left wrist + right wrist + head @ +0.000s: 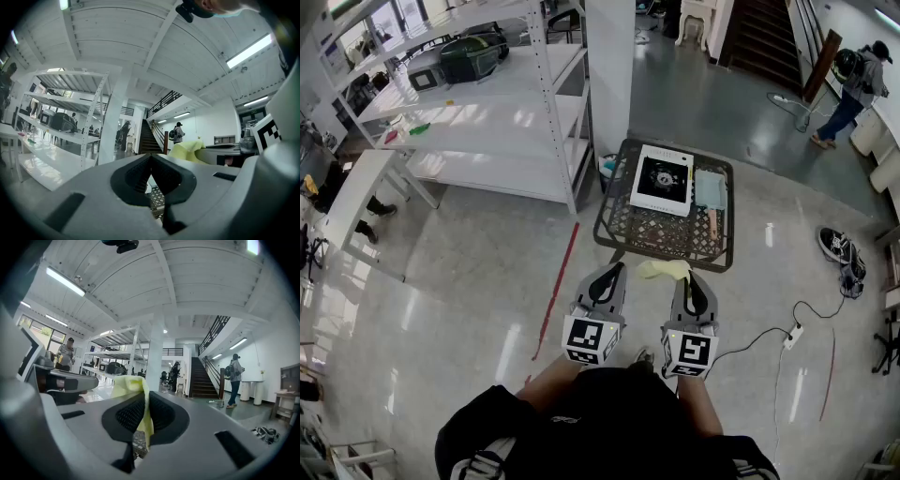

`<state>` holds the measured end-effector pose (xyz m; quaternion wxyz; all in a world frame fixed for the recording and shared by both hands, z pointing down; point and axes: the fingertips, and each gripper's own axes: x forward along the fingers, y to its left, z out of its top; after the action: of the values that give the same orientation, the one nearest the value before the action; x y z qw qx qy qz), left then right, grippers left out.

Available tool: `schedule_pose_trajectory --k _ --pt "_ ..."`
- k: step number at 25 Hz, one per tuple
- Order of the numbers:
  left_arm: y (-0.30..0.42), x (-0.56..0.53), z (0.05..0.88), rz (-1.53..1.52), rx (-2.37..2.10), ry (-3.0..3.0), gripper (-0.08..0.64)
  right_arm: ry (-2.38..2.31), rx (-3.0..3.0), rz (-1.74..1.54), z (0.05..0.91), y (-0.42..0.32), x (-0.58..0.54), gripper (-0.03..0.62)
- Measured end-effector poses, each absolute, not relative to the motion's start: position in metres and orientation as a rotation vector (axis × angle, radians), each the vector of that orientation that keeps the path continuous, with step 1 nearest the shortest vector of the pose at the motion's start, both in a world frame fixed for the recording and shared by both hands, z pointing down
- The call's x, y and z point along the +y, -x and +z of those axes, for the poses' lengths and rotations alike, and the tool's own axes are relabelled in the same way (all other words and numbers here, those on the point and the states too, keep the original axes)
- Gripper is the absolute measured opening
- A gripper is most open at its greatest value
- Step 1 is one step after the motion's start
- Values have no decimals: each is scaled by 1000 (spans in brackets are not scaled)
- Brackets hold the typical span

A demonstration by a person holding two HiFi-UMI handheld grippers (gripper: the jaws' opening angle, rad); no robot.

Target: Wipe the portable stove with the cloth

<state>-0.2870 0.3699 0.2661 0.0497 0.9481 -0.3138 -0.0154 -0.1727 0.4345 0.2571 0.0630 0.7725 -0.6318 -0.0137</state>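
Head view shows our left gripper [614,272] clenched on nothing, just left of our right gripper [687,279], which pinches the yellow cloth [661,270]. The portable stove [662,180] sits farther off on the wire table [656,239].

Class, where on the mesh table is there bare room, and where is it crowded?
Free: the near-left patch of the mesh table, between the portable stove and the near rim. Crowded: the far half, stove beside a teal item.
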Motion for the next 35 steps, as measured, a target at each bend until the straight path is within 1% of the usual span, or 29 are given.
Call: schedule_pose_trajectory --k 6,14,22,28,35 --pt "247 362 261 -45 -943 -2897 15 -2359 -1925 -39 246 134 424 14" --pt "186 367 276 34 -957 -2892 17 -2321 -1993 36 267 79 425 15" --pt "143 371 295 121 -1005 -2864 16 -2247 -2065 134 286 37 424 15" --pt "133 365 308 161 -980 -2844 17 -2250 -2047 197 306 16 415 15" --pt "122 334 333 243 -966 -2810 17 -2193 -2026 256 328 5 386 15"
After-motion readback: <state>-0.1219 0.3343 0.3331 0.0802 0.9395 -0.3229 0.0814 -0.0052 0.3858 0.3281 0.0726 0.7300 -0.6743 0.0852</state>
